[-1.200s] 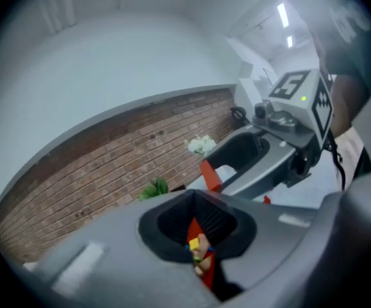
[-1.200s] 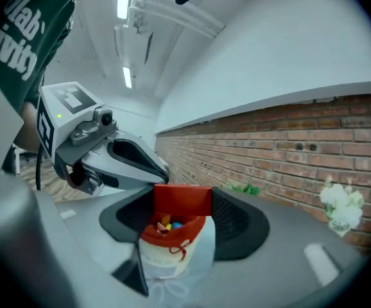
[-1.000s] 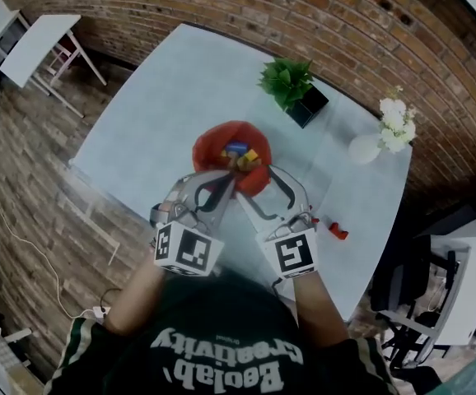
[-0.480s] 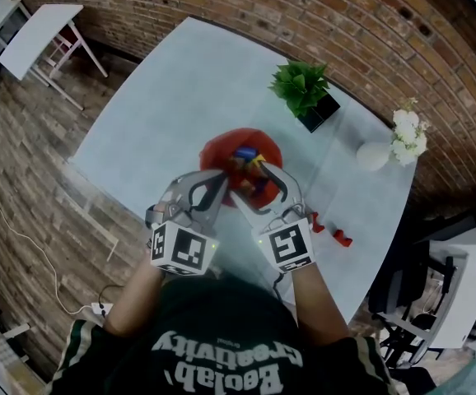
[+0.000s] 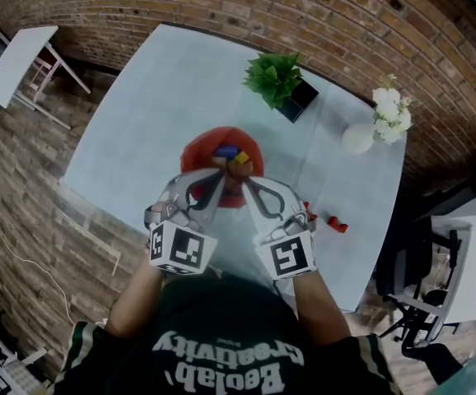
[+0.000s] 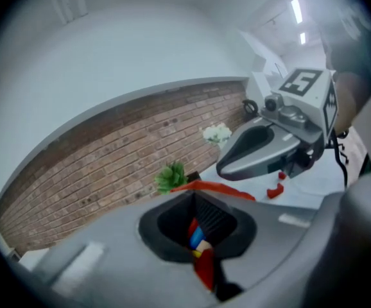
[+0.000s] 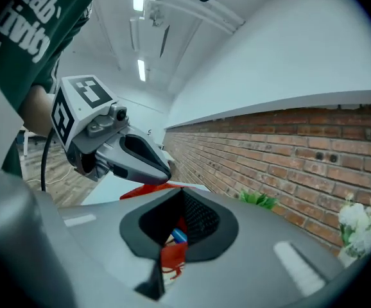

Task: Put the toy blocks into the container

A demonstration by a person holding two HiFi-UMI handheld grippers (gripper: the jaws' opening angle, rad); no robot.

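Note:
A soft red container [image 5: 207, 149] sits mid-table with blue and yellow toy blocks [image 5: 231, 155] inside. My left gripper [image 5: 217, 175] is at its near rim, shut on a fold of the red wall [image 6: 205, 272]. My right gripper [image 5: 245, 180] is right beside it. Its jaws have just been closing and now pinch the red rim [image 7: 171, 259] too. The blocks show past both pairs of jaws [image 6: 198, 237] [image 7: 178, 237]. Two small red blocks [image 5: 334, 224] lie loose on the table to the right of my right gripper, also seen in the left gripper view [image 6: 276, 190].
A potted green plant [image 5: 276, 78] and a white vase of flowers [image 5: 371, 132] stand at the table's far side by the brick wall. The pale table [image 5: 156, 105] ends just in front of the person. A white side table [image 5: 17, 54] stands on the floor at left.
The right gripper's jaws, wide apart in both earlier frames, have shut on the container's near rim. The left gripper has kept its hold at the rim.

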